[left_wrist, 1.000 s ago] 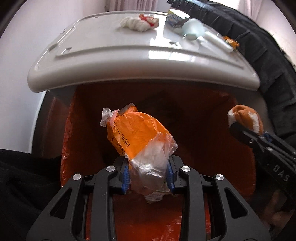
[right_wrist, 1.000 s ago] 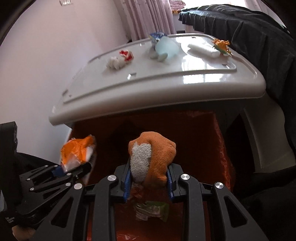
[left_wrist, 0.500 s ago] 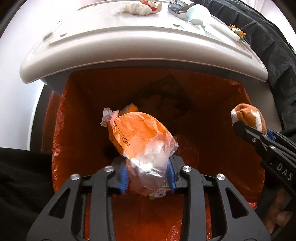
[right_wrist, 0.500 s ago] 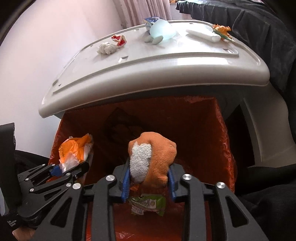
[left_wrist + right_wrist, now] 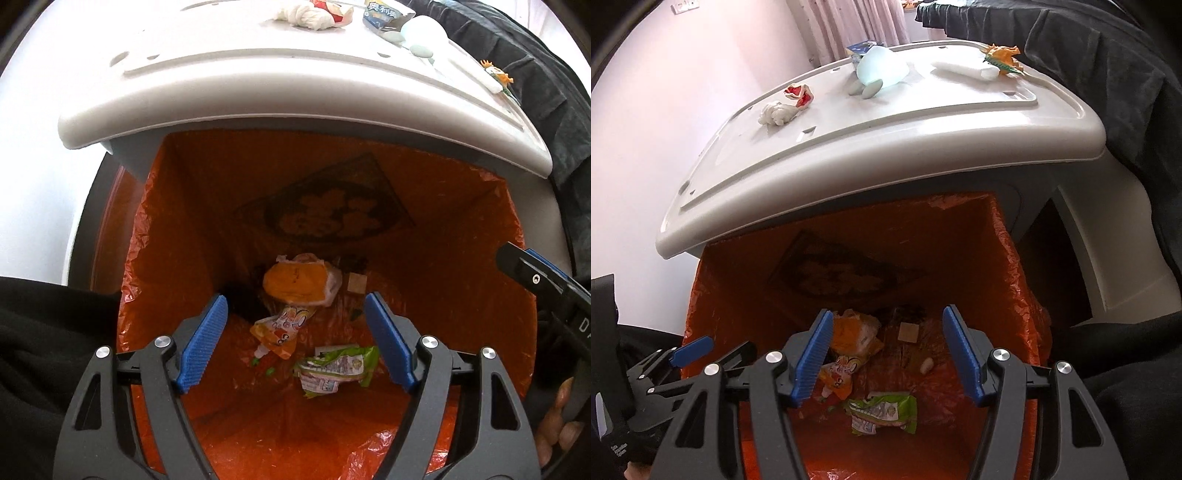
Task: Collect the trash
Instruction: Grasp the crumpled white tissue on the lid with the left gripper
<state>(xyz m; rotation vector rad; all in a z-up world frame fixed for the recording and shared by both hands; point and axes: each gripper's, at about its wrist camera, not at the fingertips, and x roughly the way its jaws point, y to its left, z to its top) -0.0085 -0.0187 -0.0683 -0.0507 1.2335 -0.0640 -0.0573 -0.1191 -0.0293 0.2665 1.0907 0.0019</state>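
Both grippers hang open and empty over a bin lined with an orange bag (image 5: 177, 229), also in the right wrist view (image 5: 960, 243). My left gripper (image 5: 297, 341) is above the orange plastic bag (image 5: 297, 282) lying at the bin's bottom. My right gripper (image 5: 888, 356) is above the same heap, where the orange bag (image 5: 849, 334) shows. The orange sock is not visible. A green wrapper (image 5: 338, 365) and an orange pouch (image 5: 282, 330) also lie in the bin. The right gripper's finger shows at the left view's right edge (image 5: 532, 275).
A white table top (image 5: 886, 140) overhangs the bin's far side. On it lie a crumpled tissue (image 5: 775, 112), a red wrapper (image 5: 799, 95), a pale green object (image 5: 882, 68), a white stick (image 5: 964, 70) and an orange toy (image 5: 1003, 55). Dark cloth (image 5: 1108, 74) hangs at right.
Both grippers have opened. The orange plastic bag has dropped from the left one into the bin. The orange sock has left the right one. Both moved closer over the bin.
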